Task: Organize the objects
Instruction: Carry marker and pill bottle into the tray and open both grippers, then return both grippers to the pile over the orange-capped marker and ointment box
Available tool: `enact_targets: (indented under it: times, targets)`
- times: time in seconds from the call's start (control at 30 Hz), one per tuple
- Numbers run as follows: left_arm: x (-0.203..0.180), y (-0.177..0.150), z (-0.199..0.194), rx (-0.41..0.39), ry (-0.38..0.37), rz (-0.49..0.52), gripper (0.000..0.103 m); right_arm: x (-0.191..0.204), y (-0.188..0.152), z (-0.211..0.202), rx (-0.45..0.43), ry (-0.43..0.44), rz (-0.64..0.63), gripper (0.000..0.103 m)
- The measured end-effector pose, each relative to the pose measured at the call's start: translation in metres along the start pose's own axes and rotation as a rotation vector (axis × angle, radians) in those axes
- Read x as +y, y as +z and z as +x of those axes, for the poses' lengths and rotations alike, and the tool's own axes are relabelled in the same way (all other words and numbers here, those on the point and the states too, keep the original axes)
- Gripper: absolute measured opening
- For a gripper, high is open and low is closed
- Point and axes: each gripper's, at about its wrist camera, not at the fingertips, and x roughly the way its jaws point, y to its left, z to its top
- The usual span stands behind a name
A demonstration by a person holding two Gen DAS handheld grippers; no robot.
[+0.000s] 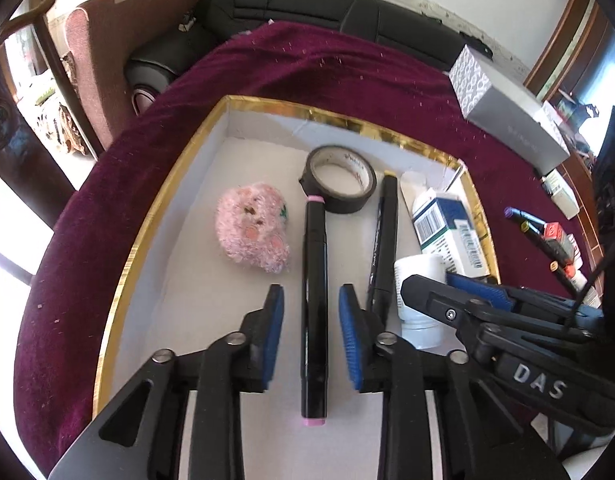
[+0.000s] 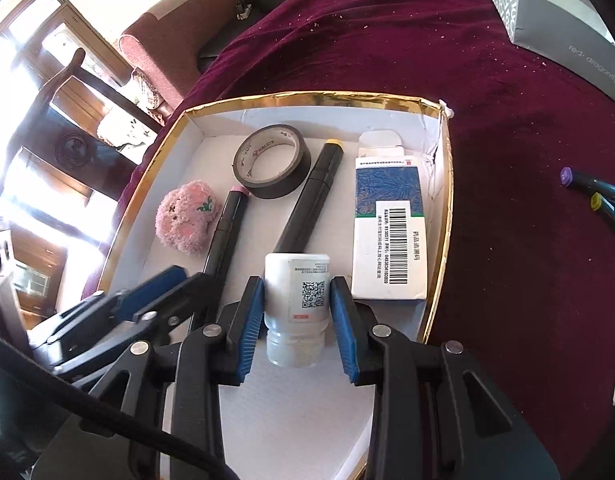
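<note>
The left gripper [image 1: 311, 336] stands slightly parted around the pink-capped marker [image 1: 314, 312] — pads clear of it. The right gripper [image 2: 297, 320] clamps a white bottle [image 2: 297, 300]. Both lie in the gold-rimmed box [image 2: 307, 100], before the tape roll [image 2: 272, 166] and pink plush [image 2: 187, 218].

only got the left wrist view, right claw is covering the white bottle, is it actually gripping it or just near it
Observer: Gripping it. The right claw has both blue pads pressed against the sides of the white bottle.
Operator: which way is the bottle turned
Observer: Its QR-code label faces the camera, and the clear cap end sits nearest the claw's base.
</note>
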Motion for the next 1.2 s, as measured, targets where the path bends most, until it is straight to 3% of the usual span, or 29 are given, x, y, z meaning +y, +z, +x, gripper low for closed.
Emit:
enact_targets:
  times: [0.1,0.23,0.4,0.67,0.83,0.93,0.97,1.0,1.07,1.13,1.2]
  targets:
    - [0.002,-0.002,-0.013,-0.034,0.003,-0.01,0.043,0.001,-0.001,-0.004,-0.016,0.002,-0.004,0.032]
    - [0.001,-0.008,-0.032,-0.083,0.018,0.002,0.045,0.004,-0.005,-0.014,-0.047,0.008,-0.015,0.033]
    - [-0.008,-0.015,-0.06,-0.169,0.06,0.038,0.048,0.006,-0.017,-0.038,-0.112,0.006,-0.026,0.049]
    - [-0.034,-0.029,-0.104,-0.314,0.116,0.111,0.055,-0.017,-0.043,-0.089,-0.237,-0.029,0.001,0.057]
    - [-0.065,-0.036,-0.121,-0.379,0.134,0.178,0.057,-0.043,-0.062,-0.13,-0.356,-0.111,0.018,0.059]
    - [-0.085,-0.039,-0.126,-0.395,0.125,0.212,0.06,-0.056,-0.079,-0.162,-0.49,-0.245,0.004,0.06]
    - [-0.094,-0.039,-0.126,-0.395,0.118,0.226,0.06,-0.059,-0.087,-0.177,-0.555,-0.324,-0.007,0.067]
    - [-0.101,-0.04,-0.126,-0.394,0.109,0.235,0.06,-0.062,-0.095,-0.189,-0.613,-0.39,-0.014,0.083]
    - [-0.117,-0.041,-0.124,-0.38,0.069,0.252,0.06,-0.074,-0.107,-0.209,-0.707,-0.461,-0.003,0.091]
    - [-0.132,-0.043,-0.12,-0.355,0.02,0.266,0.06,-0.096,-0.112,-0.224,-0.718,-0.44,0.032,0.091]
    - [-0.149,-0.048,-0.113,-0.325,-0.028,0.284,0.06,-0.13,-0.109,-0.232,-0.664,-0.407,0.105,0.091]
